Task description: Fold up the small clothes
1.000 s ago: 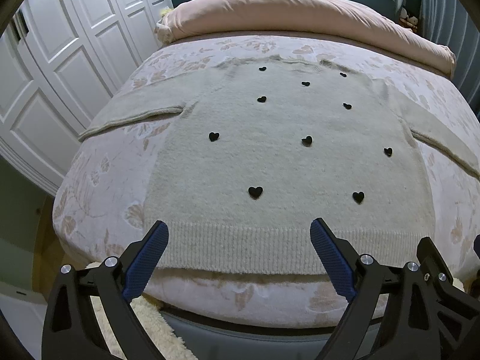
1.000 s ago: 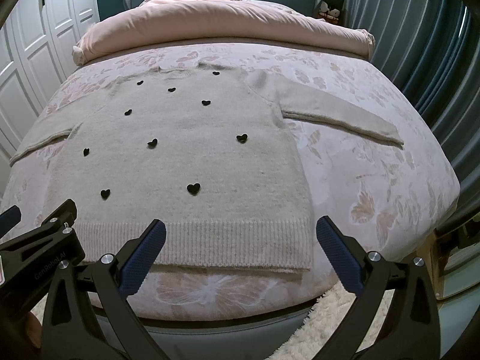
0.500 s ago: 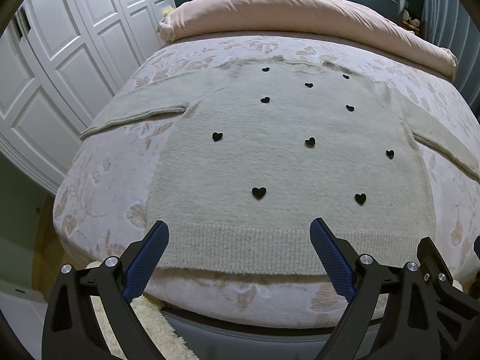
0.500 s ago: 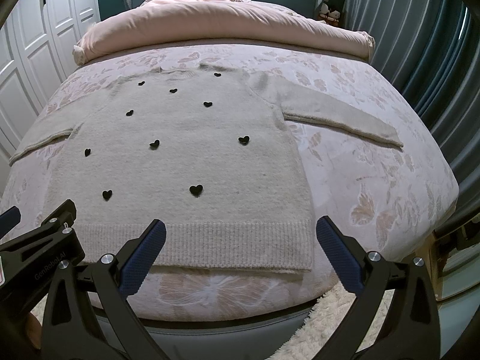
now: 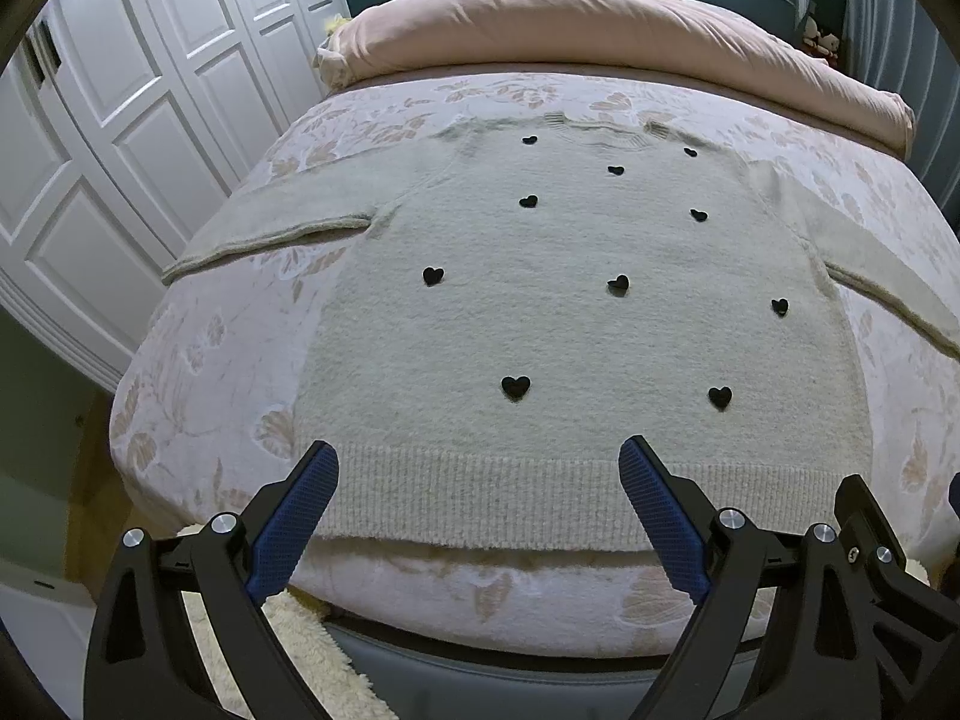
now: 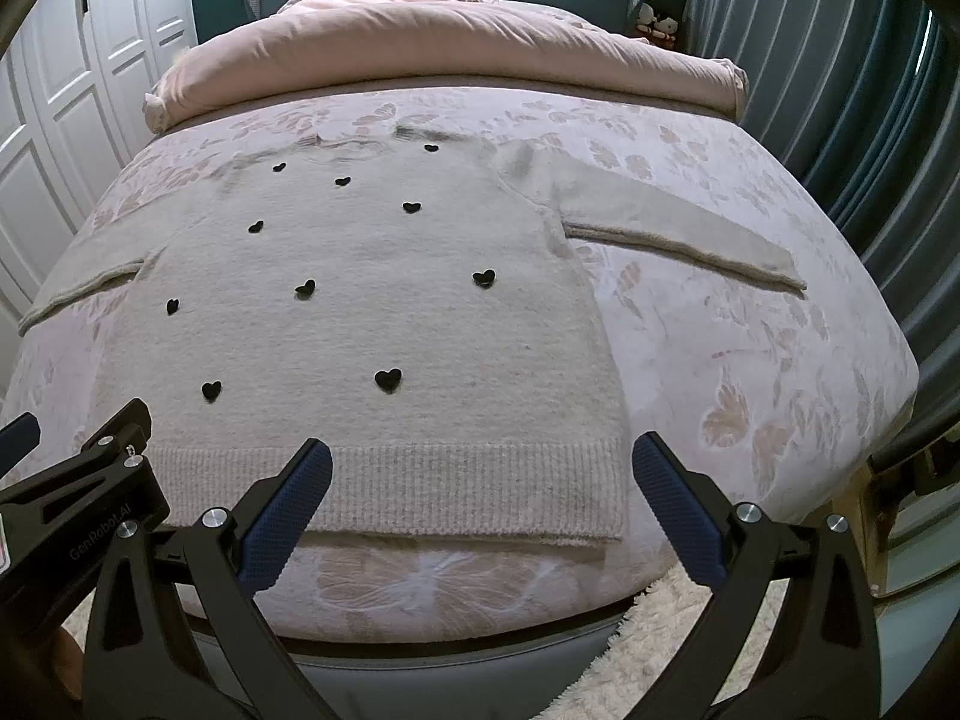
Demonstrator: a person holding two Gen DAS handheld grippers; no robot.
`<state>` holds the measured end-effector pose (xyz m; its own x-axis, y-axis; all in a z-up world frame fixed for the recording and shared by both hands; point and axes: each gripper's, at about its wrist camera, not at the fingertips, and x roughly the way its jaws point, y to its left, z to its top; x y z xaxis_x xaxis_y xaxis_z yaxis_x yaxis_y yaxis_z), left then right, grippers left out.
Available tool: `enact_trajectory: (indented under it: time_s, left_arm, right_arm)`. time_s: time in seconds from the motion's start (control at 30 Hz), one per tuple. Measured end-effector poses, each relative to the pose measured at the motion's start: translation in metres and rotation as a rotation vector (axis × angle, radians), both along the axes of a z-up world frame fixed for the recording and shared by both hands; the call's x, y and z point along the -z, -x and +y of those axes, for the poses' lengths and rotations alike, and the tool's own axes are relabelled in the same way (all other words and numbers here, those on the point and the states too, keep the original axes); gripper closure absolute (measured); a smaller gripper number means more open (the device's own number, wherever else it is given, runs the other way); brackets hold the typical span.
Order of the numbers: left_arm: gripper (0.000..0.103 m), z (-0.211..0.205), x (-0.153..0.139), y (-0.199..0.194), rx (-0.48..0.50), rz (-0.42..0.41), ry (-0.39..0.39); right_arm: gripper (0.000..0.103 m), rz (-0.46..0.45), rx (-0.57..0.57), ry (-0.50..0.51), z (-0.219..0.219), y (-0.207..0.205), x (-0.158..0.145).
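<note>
So both my tongs, left tongs (image 5: pixel 477 501) and right tongs (image 6: pixel 480 498), hung spread wide, empty, just short of the sweater (image 5: pixel 576 324) hem; grabbing the bedsheet (image 6: pixel 750 360) underneath was the risk.

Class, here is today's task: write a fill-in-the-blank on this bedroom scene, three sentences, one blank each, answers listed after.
1. The sweater lies spread flat on the ____.
2. The small black shapes on the sweater are ____.
3. Both the left gripper and the right gripper hover near the ribbed hem with their jaws ____.

Missing words: bed; hearts; open
</note>
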<state>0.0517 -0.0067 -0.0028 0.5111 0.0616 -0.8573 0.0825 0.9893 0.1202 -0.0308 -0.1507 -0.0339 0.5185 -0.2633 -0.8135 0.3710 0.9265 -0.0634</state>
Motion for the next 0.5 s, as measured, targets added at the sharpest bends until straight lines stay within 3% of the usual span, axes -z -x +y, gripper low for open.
enact_trajectory:
  time_s: [0.5]
  left_arm:
    - [0.012,-0.0035,-0.0001,-0.0002,-0.002,0.009,-0.013]
  right_arm:
    - [0.005,0.012,0.006,-0.007,-0.0036,-0.0063,0.0046]
